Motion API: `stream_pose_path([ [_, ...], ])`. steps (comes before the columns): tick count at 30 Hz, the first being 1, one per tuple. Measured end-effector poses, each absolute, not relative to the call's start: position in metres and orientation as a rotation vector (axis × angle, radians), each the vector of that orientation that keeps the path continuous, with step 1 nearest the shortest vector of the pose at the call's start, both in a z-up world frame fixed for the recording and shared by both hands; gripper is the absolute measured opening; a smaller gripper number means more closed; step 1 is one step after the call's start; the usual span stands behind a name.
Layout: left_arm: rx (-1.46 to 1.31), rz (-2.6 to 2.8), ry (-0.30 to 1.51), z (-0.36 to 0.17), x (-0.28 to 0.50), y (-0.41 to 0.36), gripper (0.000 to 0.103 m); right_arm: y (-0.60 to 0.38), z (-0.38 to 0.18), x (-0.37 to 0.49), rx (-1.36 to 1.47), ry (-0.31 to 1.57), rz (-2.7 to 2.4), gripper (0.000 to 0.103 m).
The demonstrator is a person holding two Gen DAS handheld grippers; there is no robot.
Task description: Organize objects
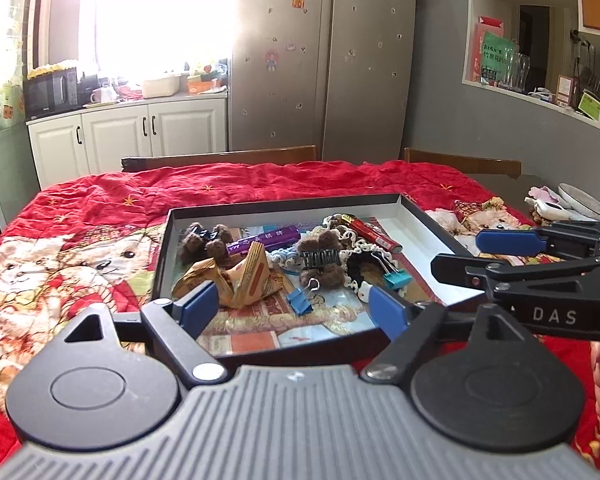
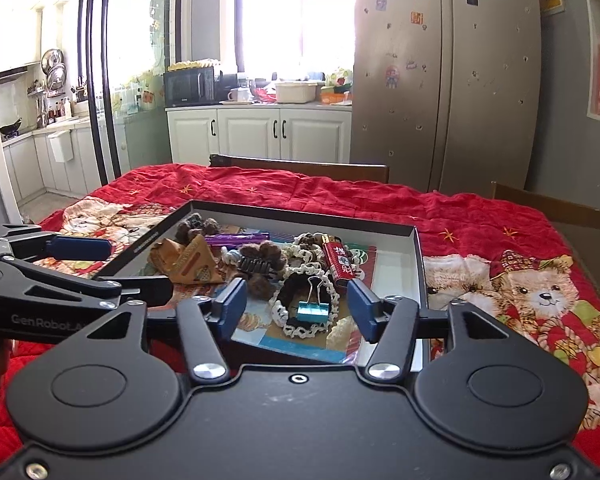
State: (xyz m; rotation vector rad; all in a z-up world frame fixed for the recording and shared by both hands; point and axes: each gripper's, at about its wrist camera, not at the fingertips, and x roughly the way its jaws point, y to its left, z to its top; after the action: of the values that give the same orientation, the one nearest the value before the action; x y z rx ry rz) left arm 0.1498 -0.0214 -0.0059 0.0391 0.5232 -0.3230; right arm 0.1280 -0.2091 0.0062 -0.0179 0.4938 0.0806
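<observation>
1. The left gripper [image 1: 292,306] hangs spread wide over the near edge of the tray [image 1: 284,205], its blue pads apart with nothing between them.
2. The right gripper [image 2: 296,310] is also parted and empty, above the tray's near right part.
3. The tray sits mid-table on the red bear-print cloth [image 1: 100,200], filled with small items.
4. The left view shows a blue binder clip [image 1: 300,300] at 6 o'clock in the tray; the right view hides it behind its own fingers.
5. The right view shows the teal binder clip [image 2: 313,310] lying on the crocheted band [image 2: 300,330] at 5 o'clock.
6. Both show the red lighter [image 2: 342,262] at 1 o'clock and the purple tube [image 1: 264,240] at 11.
7. Only the left view shows a plate [image 1: 584,200] at the table's 3 o'clock edge.
</observation>
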Motion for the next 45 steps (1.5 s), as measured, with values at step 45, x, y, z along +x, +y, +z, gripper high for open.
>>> stream_pose_path([
  [45, -0.016, -0.205, 0.561, 0.001, 0.014, 0.013, 0.103, -0.193, 0.004, -0.021, 0.019, 0.580, -0.052, 0.100],
])
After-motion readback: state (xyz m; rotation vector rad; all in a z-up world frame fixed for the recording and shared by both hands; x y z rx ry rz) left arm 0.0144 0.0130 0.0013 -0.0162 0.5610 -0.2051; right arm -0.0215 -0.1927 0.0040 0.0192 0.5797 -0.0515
